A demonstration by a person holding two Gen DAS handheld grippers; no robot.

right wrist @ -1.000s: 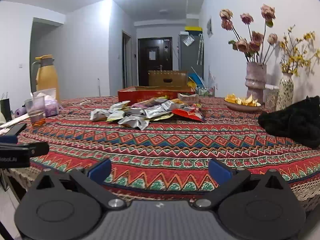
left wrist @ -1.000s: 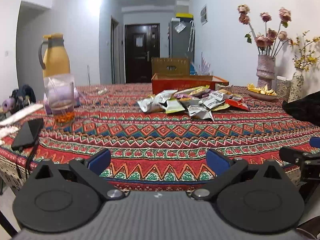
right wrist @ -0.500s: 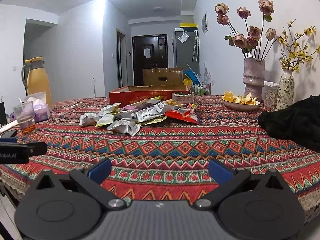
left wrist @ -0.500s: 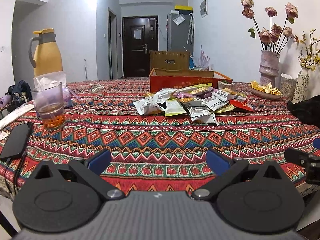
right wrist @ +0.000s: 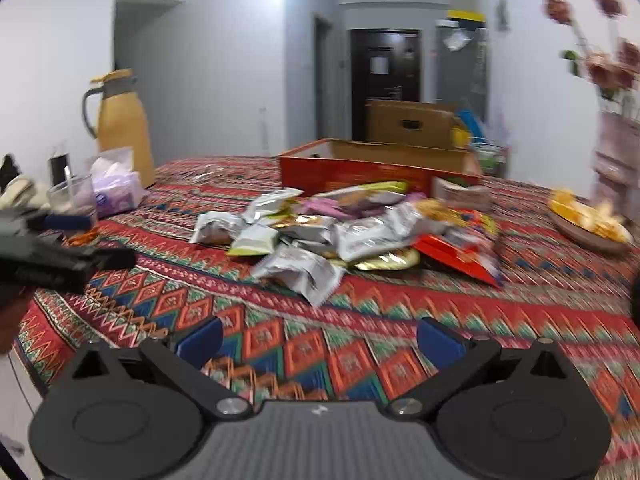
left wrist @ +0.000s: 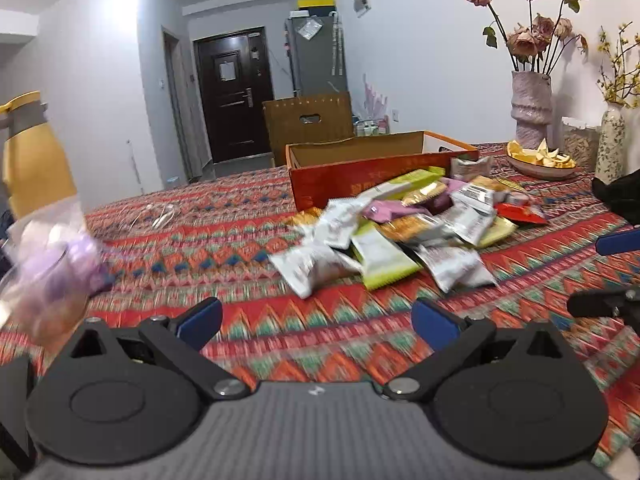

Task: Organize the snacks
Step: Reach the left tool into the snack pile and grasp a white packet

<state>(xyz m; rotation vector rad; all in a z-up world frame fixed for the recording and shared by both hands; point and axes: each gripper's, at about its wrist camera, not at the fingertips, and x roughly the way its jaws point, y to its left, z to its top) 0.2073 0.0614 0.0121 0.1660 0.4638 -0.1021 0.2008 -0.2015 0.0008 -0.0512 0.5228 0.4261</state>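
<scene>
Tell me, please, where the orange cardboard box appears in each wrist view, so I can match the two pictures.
Left wrist view: the orange box sits right of centre, directly behind the snack pile.
Right wrist view: the orange box sits at centre, again just behind the snack pile.
Shared landmark: the dark door at the far end.

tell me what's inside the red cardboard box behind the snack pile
Only bare brown inner walls show inside the shallow red cardboard box. Its floor is hidden by the front wall in both views, so any contents cannot be seen. The loose snack packets lie outside, on the patterned tablecloth.
</scene>
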